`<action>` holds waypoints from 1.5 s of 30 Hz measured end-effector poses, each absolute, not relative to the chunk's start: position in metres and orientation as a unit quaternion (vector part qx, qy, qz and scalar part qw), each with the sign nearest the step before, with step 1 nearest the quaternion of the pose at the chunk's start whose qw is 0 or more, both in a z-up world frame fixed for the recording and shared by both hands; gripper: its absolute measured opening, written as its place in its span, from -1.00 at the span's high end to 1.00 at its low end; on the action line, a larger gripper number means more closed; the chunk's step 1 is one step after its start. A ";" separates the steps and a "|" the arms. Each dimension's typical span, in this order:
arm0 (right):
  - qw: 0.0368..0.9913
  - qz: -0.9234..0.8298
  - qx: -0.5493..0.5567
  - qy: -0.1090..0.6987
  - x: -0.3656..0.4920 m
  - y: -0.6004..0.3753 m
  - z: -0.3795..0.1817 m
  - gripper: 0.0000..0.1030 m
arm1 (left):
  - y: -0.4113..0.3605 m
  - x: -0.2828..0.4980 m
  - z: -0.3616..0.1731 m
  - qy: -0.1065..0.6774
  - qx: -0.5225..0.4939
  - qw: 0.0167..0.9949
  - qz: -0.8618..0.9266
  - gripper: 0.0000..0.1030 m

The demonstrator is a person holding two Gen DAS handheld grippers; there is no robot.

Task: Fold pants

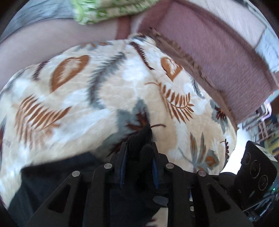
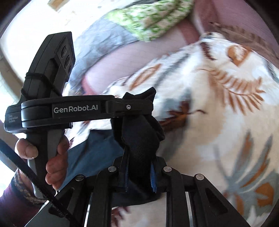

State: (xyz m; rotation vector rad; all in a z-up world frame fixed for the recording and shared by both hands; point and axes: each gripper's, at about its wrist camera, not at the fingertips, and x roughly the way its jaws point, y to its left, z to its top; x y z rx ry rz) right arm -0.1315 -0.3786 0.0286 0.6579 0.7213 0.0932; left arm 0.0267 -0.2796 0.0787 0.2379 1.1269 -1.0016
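The pants are dark navy-black cloth. In the left wrist view my left gripper [image 1: 138,148] is shut on a bunched edge of the pants [image 1: 139,138], with the rest of the cloth [image 1: 57,176] hanging at lower left. In the right wrist view my right gripper [image 2: 139,155] is shut on another bunch of the pants [image 2: 139,138]. The left gripper [image 2: 136,106] shows there side-on, just beyond and above, pinching the same cloth. Both grippers are held close together above a leaf-print blanket [image 1: 104,90].
The cream blanket with brown and grey leaves [image 2: 218,104] covers a bed or sofa. A pink-mauve cushioned surface [image 1: 209,43] lies behind. Green-patterned cloth [image 2: 153,19] and grey cloth [image 1: 40,14] lie at the far edge. A hand [image 2: 55,157] holds the left gripper's handle.
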 end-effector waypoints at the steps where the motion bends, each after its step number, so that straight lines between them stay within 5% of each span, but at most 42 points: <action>1: 0.883 0.060 0.308 0.349 -0.128 -0.366 0.034 0.60 | -0.266 0.030 0.081 0.510 0.099 0.727 -0.449 0.55; 11: 0.878 0.146 0.210 0.404 -0.085 -0.251 0.027 0.53 | -0.132 0.054 0.043 0.546 -0.029 0.751 -0.369 0.44; 14: 0.873 0.166 0.201 0.412 -0.077 -0.234 0.018 0.20 | -0.095 0.057 0.042 0.544 -0.081 0.756 -0.356 0.30; 16: 0.866 0.193 0.213 0.410 -0.074 -0.228 0.016 -0.26 | -0.072 0.057 0.045 0.533 -0.114 0.766 -0.342 0.05; 18: 0.859 0.218 0.222 0.406 -0.072 -0.219 0.016 -0.34 | -0.045 0.054 0.050 0.517 -0.150 0.779 -0.321 -0.08; 28: 0.858 0.252 0.212 0.393 -0.079 -0.214 0.064 -0.34 | 0.052 0.024 0.047 0.458 -0.236 0.824 -0.237 -0.17; 33: 0.864 0.177 0.213 0.421 -0.049 -0.229 0.066 0.03 | 0.069 0.024 0.028 0.471 -0.261 0.814 -0.221 -0.17; 40: 0.782 0.219 0.302 0.500 -0.023 -0.196 0.004 0.01 | 0.079 0.016 0.041 0.449 -0.229 0.844 -0.182 -0.25; 45: 0.798 0.255 0.265 0.478 -0.025 -0.192 0.040 0.01 | 0.088 0.017 0.043 0.443 -0.235 0.847 -0.175 -0.29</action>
